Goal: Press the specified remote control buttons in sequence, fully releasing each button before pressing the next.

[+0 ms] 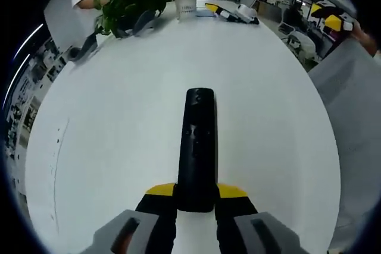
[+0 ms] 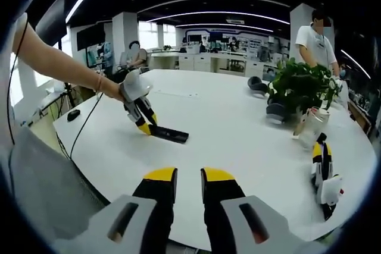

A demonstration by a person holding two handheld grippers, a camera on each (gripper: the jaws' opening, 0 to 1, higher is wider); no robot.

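A long black remote control point(image 1: 198, 141) lies flat on the white table point(image 1: 119, 123), pointing away from me. My left gripper point(image 1: 196, 197) is shut on its near end, one yellow-tipped jaw on each side. In the right gripper view the same remote point(image 2: 169, 133) rests on the table point(image 2: 238, 141) with the left gripper point(image 2: 143, 124) clamped on it, held by a person's hand. My right gripper point(image 2: 189, 184) hovers above the near table edge, its jaws a little apart with nothing between them. It also appears far off as the right gripper point(image 1: 326, 17) in the left gripper view.
A potted plant point(image 2: 300, 87) and a white cup point(image 2: 309, 126) stand to the right, with a spare yellow-and-black gripper point(image 2: 323, 173) lying near the edge. Grey objects point(image 2: 259, 85) sit by the plant. A person point(image 2: 315, 43) stands behind the table.
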